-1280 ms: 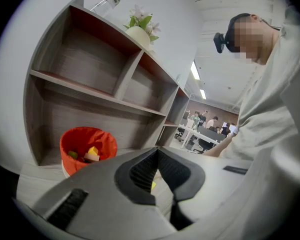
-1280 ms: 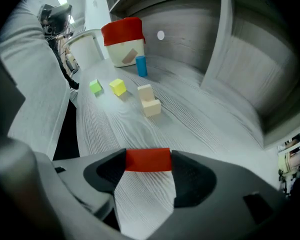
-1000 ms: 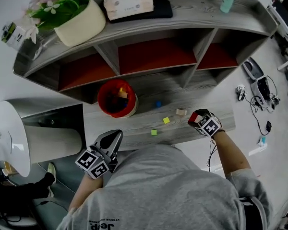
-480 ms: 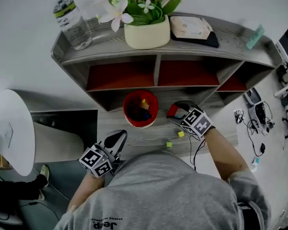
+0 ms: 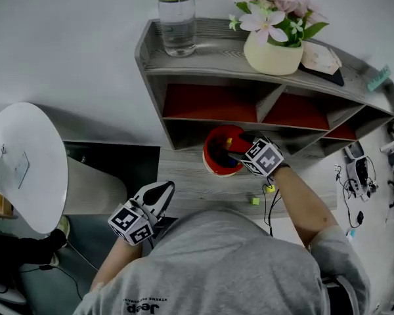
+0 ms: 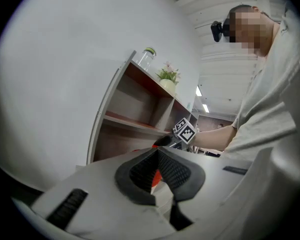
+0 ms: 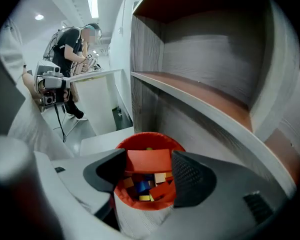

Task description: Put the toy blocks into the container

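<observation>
Red toy block (image 7: 149, 161): being gripped side to side by the fingers of the right gripper (image 7: 148, 157), hanging straight over the open mouth of the red container (image 7: 142, 204).
Right fingers: standing wide apart, pressing on the block's two ends.
Blocks in the container (image 7: 142, 186): lying heaped at the bottom, with blue, tan, yellow and red pieces showing below the held one.
Yellow-green blocks (image 5: 255, 201): two lying loose on the tabletop (image 5: 184, 176), just beside the right forearm and apart from the container.
Left gripper (image 5: 163, 189): fingers meeting tip to tip and gripping nothing, hovering over the tabletop's near edge, well apart from the container.
Writing: shirt print (image 5: 139, 309) showing upside down at the frame's bottom edge, reading roughly as "Jeep", with a smaller line beside it too small to read. Label on the bottle (image 5: 177, 18) and print on the pack (image 5: 320, 56), both sitting on the shelf (image 5: 210, 51) top, likewise too small to read.
Hard to make out: container being half covered by the right gripper in the head view. Red-orange sliver showing through the gap below the left fingertips in the left gripper view, not telling what it belongs to. Shelf's right end being cut off by the frame.
</observation>
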A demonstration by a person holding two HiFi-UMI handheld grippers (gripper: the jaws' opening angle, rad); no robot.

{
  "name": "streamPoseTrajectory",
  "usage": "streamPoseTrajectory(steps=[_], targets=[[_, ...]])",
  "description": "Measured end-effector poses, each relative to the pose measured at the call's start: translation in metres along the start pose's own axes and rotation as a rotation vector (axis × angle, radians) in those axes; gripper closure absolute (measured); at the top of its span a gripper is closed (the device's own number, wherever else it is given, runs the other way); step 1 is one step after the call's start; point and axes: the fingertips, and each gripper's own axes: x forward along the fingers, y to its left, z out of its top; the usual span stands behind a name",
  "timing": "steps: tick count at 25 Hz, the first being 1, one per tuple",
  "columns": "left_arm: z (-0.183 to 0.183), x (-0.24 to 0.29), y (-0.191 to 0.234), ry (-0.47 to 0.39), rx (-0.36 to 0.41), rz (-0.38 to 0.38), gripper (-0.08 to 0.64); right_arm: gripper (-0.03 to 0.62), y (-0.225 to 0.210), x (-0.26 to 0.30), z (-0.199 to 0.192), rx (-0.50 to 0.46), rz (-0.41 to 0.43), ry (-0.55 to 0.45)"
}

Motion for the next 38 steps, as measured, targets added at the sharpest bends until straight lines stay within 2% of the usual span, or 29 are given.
streamPoseTrajectory(steps=[3, 4, 5, 11, 15, 20, 24, 28, 31, 35, 38], targets=[[-0.001, -0.010, 0.008, -0.003, -0.008, -0.001, 0.551, 0.275, 0.001, 0.007, 0.003, 0.033, -0.015, 0.003], [-0.001, -0.011, 0.009, -0.004, -0.005, -0.005, 0.551, 0.218, 0.002, 0.007, 0.004, 0.047, -0.013, -0.002], [-0.001, -0.012, 0.009, -0.004, -0.001, -0.011, 0.551, 0.192, 0.003, 0.007, 0.005, 0.057, -0.013, -0.007], [0.002, -0.009, 0.010, -0.006, -0.007, -0.038, 0.551, 0.192, -0.002, -0.014, 0.004, 0.075, -0.047, -0.043], [0.002, 0.009, -0.003, 0.004, -0.002, -0.075, 0.551, 0.192, -0.018, -0.050, -0.016, 0.140, -0.090, -0.095], [-0.012, 0.055, -0.036, 0.051, 0.016, -0.144, 0.551, 0.202, -0.055, -0.103, -0.093, 0.247, -0.181, -0.109], [-0.022, 0.106, -0.073, 0.086, 0.028, -0.185, 0.551, 0.216, -0.073, -0.129, -0.178, 0.303, -0.194, -0.054], [-0.040, 0.165, -0.122, 0.126, 0.045, -0.235, 0.551, 0.233, -0.079, -0.132, -0.256, 0.303, -0.135, 0.014], [-0.057, 0.210, -0.153, 0.158, 0.042, -0.247, 0.551, 0.244, -0.074, -0.120, -0.306, 0.266, -0.062, 0.064], [-0.083, 0.255, -0.186, 0.222, 0.060, -0.254, 0.551, 0.274, -0.061, -0.092, -0.357, 0.168, 0.028, 0.135], [-0.101, 0.280, -0.207, 0.263, 0.071, -0.265, 0.551, 0.302, -0.056, -0.074, -0.382, 0.129, 0.080, 0.167]])
